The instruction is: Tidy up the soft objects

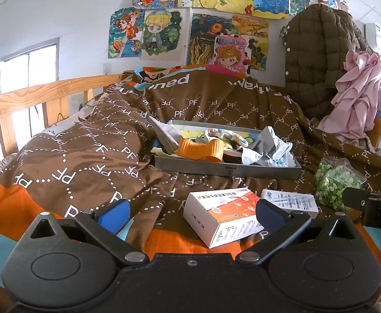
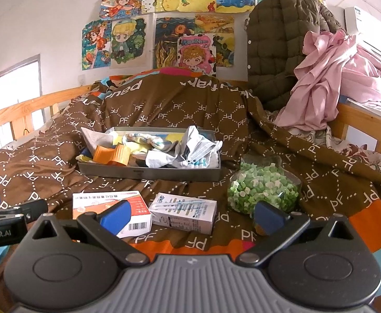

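The jaws of the left gripper (image 1: 191, 217) and right gripper (image 2: 191, 217) are gaping wide, gripping nothing. Soft cloths (image 2: 164, 151) are sitting heaped in the grey tray (image 2: 148, 173) at mid-frame; a careless pull risks dragging the tray across the rumpled bed cover (image 2: 47, 161), spilling things.

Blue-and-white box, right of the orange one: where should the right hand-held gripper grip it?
Probably across the short width of the blue-and-white box, coming from above and the near side. It lies flat on the blanket, apart from the orange-and-white box; the open right hand-held gripper already faces it.
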`<action>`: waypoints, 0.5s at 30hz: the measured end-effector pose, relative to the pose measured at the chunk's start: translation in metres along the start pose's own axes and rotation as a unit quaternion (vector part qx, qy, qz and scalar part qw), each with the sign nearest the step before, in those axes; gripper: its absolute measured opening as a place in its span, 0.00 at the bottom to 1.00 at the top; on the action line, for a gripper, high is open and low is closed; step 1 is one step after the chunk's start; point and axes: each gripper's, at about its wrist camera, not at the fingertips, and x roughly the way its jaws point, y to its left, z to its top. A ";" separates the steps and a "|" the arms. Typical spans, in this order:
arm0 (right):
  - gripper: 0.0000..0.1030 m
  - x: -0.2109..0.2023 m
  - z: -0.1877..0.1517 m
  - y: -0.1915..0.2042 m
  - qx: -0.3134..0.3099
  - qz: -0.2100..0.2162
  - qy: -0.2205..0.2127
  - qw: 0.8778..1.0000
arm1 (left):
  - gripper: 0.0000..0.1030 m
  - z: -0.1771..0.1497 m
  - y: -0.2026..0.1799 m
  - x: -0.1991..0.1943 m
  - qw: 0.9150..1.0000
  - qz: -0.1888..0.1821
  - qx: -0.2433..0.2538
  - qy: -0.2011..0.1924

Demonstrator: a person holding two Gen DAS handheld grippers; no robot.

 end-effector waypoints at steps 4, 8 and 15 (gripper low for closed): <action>1.00 0.000 0.000 0.000 0.000 0.000 0.000 1.000 | 0.99 0.000 0.000 0.000 1.000 0.000 0.000 0.000; 1.00 0.000 -0.001 0.001 0.000 0.000 0.001 1.000 | 0.99 0.000 0.000 0.000 1.000 0.001 0.000 0.000; 1.00 0.000 -0.001 0.001 0.000 0.001 0.002 1.000 | 0.99 -0.002 -0.002 -0.001 1.000 0.007 0.001 -0.001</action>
